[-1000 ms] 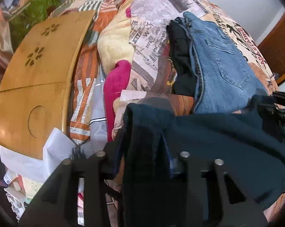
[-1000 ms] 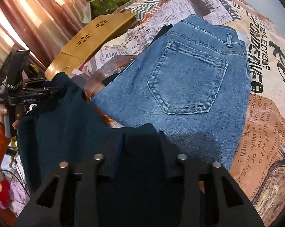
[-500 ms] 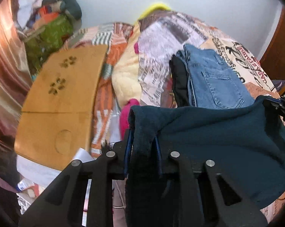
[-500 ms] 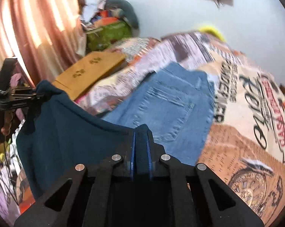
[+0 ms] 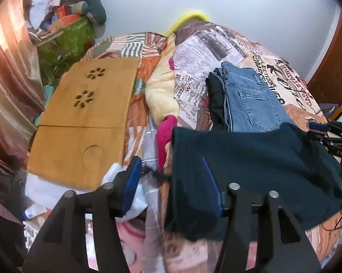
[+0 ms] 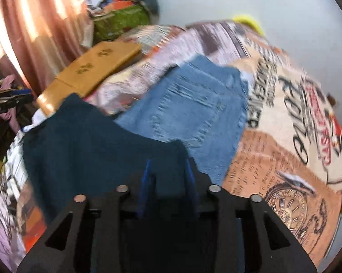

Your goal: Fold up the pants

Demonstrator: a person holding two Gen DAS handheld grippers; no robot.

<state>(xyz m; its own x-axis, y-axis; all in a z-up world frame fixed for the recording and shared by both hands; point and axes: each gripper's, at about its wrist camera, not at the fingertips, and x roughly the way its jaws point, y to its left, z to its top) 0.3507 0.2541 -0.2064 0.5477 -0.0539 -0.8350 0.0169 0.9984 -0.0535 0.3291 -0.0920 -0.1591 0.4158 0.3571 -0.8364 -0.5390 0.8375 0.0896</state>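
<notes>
Left gripper (image 5: 173, 182): fingers spread wide. The dark blue pants (image 5: 250, 163) lie draped against the right finger only; the left finger stands bare, so nothing is clamped here.

Right gripper (image 6: 167, 179): fingers part-closed, with a fold of the same pants between the blue pads. The view is motion-blurred, so whether the pads truly pinch the cloth cannot be confirmed.

The pants hang as a sheet between the two grippers, above the near edge of the bed (image 6: 284, 159). Their long edge runs gripper to gripper, crosswise to both cameras. The free cloth falls toward the bed's near edge.

Beyond, toward the middle of the bed, lie folded light blue jeans (image 5: 248, 100) beside a black garment (image 5: 216, 100). Further left rests a wooden lap table (image 5: 84, 122).

Judgement: the left gripper must regrip its corner.
</notes>
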